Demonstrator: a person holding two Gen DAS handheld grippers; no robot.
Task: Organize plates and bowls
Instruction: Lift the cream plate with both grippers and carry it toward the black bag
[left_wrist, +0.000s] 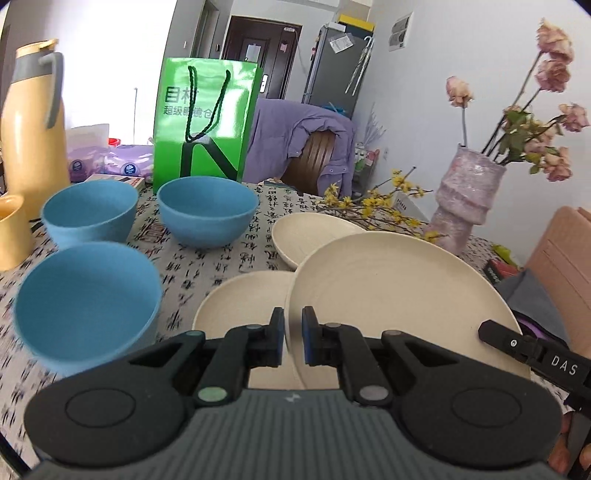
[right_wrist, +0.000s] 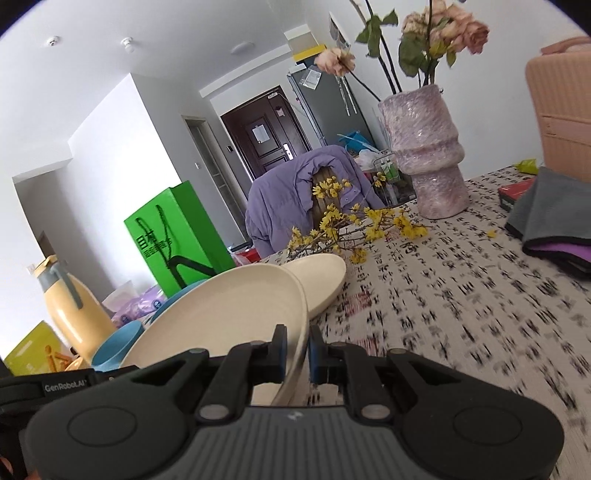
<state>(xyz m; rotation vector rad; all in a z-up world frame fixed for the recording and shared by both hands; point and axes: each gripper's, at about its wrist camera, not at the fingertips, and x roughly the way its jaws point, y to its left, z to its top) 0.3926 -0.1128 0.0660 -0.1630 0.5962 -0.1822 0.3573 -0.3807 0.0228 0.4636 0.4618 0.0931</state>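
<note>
A lived-in dining corner, bright with daylight.

White walls (right_wrist: 110, 122) and a white ceiling (right_wrist: 166, 40) (small round fixtures dot it) frame a dark brown door (left_wrist: 258, 55) at the far end of a hallway. Right of it stands a grey refrigerator (left_wrist: 332, 62), boxes stacked on top. A wooden chair (left_wrist: 314, 155) draped with a purple jacket (left_wrist: 280, 136) sits at the table's far edge. The table wears a calligraphy-print cloth (right_wrist: 461, 280). Strong light floods the far left, probably from a window (left_wrist: 110, 55).
</note>
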